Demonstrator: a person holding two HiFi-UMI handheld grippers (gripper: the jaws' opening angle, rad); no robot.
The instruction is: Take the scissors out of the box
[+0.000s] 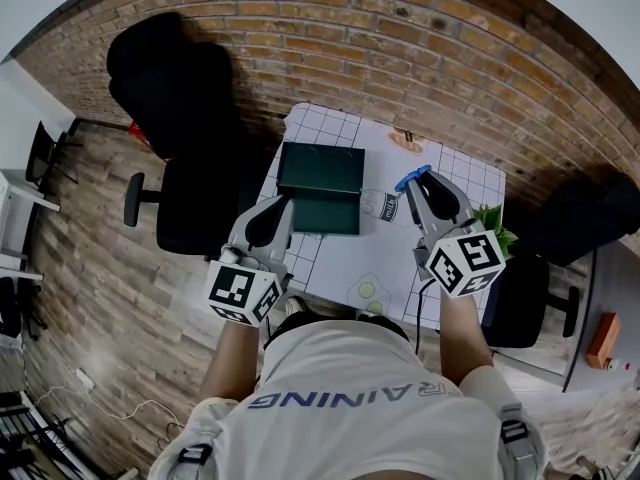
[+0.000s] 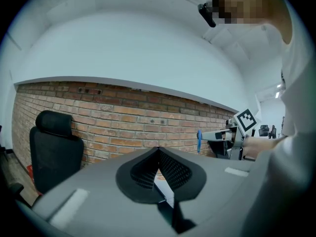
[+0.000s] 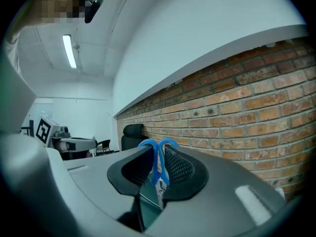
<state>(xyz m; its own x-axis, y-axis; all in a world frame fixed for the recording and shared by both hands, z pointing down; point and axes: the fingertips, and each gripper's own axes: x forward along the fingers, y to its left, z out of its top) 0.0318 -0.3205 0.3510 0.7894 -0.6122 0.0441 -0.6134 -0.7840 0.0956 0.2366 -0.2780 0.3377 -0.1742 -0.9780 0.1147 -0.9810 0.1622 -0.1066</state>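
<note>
White gridded table point(image 1: 470, 183) carried an open dark green box point(image 1: 320, 173) at its far left. Left gripper point(image 1: 283, 205) hung near the box, jaws pressed together, empty. Right gripper point(image 3: 158, 157), lifted clear to the box's right, pinched the blue-handled scissors point(image 3: 158, 168) between its pads. That narrow pinch risked them pivoting and dropping.

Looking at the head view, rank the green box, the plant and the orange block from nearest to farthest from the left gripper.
1. Green box, just ahead of the left gripper.
2. Plant, at the table right edge.
3. Orange block, on the desk far right.
</note>
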